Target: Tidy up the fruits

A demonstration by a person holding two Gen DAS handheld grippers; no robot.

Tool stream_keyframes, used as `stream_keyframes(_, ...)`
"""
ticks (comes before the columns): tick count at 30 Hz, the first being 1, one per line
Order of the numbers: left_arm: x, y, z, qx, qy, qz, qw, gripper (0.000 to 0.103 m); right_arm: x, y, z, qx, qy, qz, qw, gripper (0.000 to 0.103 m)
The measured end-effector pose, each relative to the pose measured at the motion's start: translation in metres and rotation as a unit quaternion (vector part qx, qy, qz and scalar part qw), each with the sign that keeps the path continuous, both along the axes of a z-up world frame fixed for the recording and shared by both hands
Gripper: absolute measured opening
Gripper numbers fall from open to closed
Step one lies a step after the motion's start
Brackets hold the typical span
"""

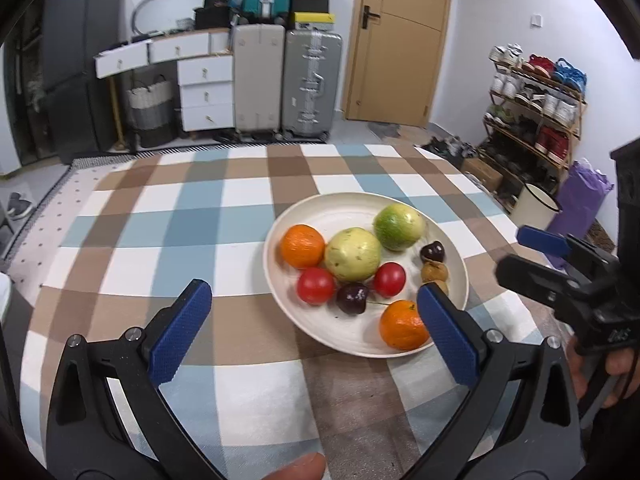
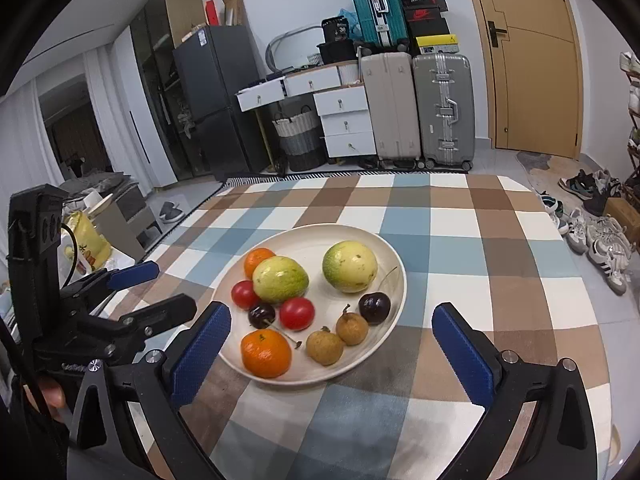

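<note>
Cream plate (image 2: 394,276) sits full on the worktop (image 2: 460,248), both tools (image 1: 314,312) (image 2: 332,332) gaping wide and empty — best now to lift clear without nudging fruit.

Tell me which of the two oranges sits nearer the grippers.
The orange at the plate's near rim, beside the stemmed cherry. The other orange lies at the far side, half hidden behind a green-yellow fruit.

Wood door (image 2: 532,60), suitcases (image 2: 416,108), white drawers (image 2: 344,120).
</note>
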State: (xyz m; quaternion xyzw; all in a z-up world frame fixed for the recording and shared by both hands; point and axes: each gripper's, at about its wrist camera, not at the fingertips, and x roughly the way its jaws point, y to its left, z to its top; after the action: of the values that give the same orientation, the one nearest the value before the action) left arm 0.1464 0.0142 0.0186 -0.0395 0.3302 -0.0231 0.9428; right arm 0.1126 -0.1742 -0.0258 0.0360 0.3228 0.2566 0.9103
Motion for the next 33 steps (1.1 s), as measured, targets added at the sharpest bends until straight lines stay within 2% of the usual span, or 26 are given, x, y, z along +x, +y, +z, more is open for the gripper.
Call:
stream_keyframes(10, -0.040, -0.001, 0.003, -0.009, -0.041, -0.003, 0.9991, 0.103, -0.046, -0.014, 0.003, 0.009, -0.047, 0.013, 0.999, 0.103)
stream_keyframes(17, -0.068, 0.002, -0.003, -0.020, -0.077, 0.011, 0.9967, 0.103, -0.077, -0.018, 0.000, -0.009, -0.090, 0.025, 0.996, 0.103)
stream_keyframes(27, -0.086, -0.004, -0.007, -0.008, -0.109, 0.001, 0.9940, 0.103, -0.091, -0.026, -0.007, 0.000, -0.118, 0.013, 0.993, 0.103)
stream_keyframes(33, -0.088, -0.006, -0.006, -0.004, -0.113, -0.002, 0.9936, 0.103, -0.092, -0.022, -0.007, -0.012, -0.125, 0.008, 0.992, 0.103)
